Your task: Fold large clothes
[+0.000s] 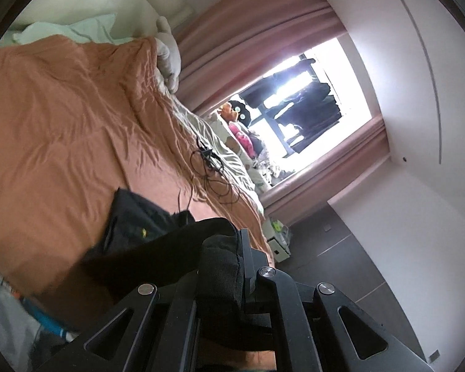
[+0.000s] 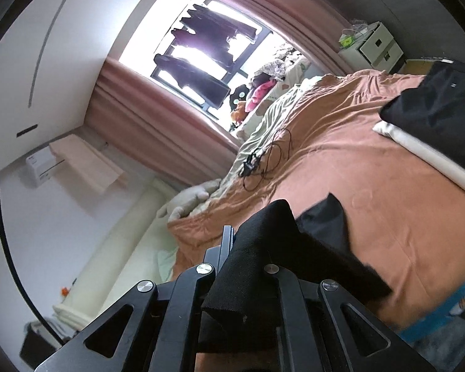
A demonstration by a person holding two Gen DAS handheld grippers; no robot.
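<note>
Early days: left gripper [image 1: 232, 266] and right gripper [image 2: 251, 266] each clenched on the black garment [image 1: 133, 235], lifted off the orange bedspread [image 1: 62, 117] below them, no fold visible yet

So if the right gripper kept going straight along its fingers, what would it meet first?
Beyond the black garment clamped in the right gripper, probably the orange bedspread near the tangled black cable; depth is hard to judge.
</note>
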